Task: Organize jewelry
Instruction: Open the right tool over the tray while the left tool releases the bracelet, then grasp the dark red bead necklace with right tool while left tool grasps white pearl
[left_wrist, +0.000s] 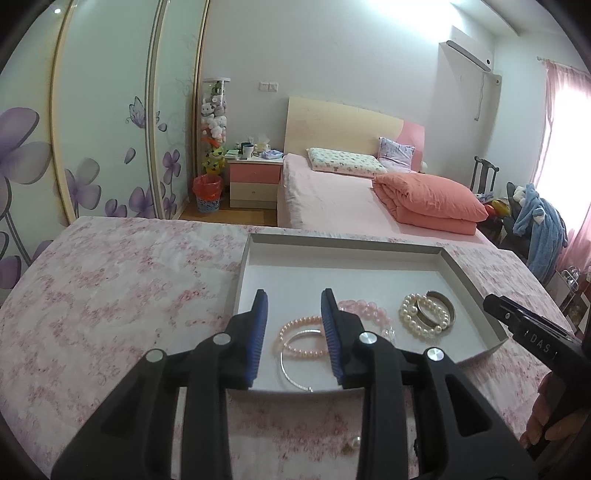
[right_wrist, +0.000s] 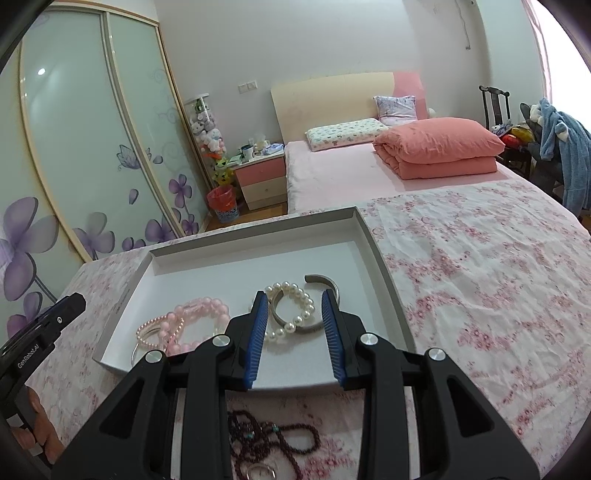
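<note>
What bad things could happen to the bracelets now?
1. The white pearl bracelet lies over the silver metal cuff, so pinching one might drag both.
2. The thin silver bangle and small pink bead bracelet overlap in the shallow white cardboard tray; they could snag together.
3. The dark red bead necklace sits loose on the floral cloth, under the open right gripper, and may tangle when lifted.

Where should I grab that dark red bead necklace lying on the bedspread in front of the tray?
Probably from straight above with the right hand-held gripper, which is open over the tray. The dark bead necklace lies flat in a loose heap, so pinch across the bunched strands near its middle. A single outer loop would likely slip or trail.
</note>
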